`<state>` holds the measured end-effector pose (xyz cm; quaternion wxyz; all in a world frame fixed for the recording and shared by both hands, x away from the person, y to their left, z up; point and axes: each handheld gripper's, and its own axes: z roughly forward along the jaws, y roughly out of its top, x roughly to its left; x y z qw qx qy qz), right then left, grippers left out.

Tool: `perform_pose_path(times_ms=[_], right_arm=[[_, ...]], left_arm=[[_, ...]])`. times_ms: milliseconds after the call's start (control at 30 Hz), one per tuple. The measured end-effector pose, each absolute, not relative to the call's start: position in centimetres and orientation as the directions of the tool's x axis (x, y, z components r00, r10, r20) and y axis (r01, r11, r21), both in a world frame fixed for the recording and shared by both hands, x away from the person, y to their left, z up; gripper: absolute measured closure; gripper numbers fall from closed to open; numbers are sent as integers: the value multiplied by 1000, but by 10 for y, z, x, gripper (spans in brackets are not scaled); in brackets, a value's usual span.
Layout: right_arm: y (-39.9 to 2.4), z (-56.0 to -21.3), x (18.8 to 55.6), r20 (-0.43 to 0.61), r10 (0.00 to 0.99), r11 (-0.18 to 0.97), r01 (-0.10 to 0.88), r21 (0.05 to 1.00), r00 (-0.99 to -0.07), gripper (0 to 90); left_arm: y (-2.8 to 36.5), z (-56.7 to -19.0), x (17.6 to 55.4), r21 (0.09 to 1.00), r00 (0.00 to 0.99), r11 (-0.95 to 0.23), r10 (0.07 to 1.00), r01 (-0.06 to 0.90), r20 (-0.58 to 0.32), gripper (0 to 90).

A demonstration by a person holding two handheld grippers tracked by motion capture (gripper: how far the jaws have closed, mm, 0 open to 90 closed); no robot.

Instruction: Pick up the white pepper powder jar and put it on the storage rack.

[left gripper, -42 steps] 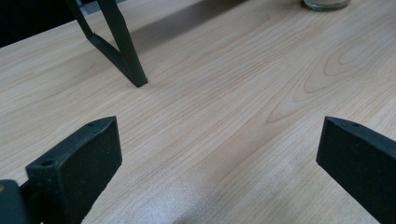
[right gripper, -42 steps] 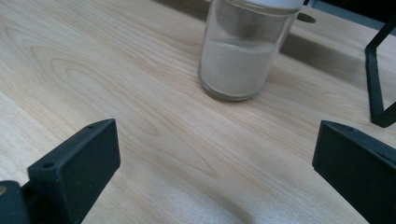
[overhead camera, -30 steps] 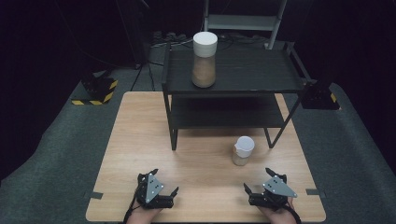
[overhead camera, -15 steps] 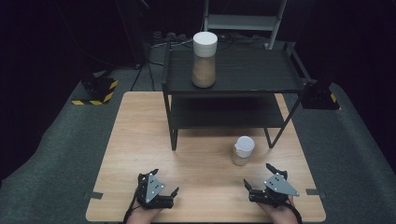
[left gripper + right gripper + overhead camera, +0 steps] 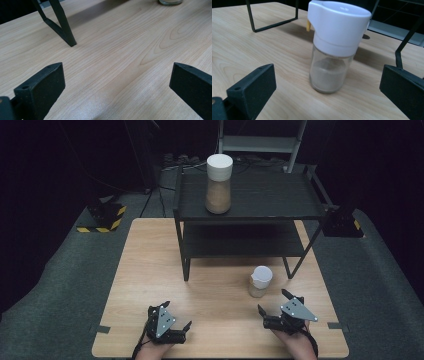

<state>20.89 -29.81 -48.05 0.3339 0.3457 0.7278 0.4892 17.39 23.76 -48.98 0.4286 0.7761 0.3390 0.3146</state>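
Facing small jar [image 5: 333, 50] | right gripper [image 5: 281, 307] spread | left gripper [image 5: 176, 316] spread, near table edge [image 5: 220, 355]

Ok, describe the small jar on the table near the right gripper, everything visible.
The small jar is clear glass with a wide white plastic cap that has a pour spout at one side. It holds pale brown powder, roughly half full. It stands upright on the wooden table, in front of the black shelf. The right gripper faces it with jaws open, not touching; nothing but the table touches it.
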Motion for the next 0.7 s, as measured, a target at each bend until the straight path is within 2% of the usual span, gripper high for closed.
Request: perform_pose_path(times_ms=[700], right_arm=[[-285,-482,247,-82,853,223,216,951,-516,0]], left_arm=[[238,-489,175,877,579,-406,791,258,196,4]])
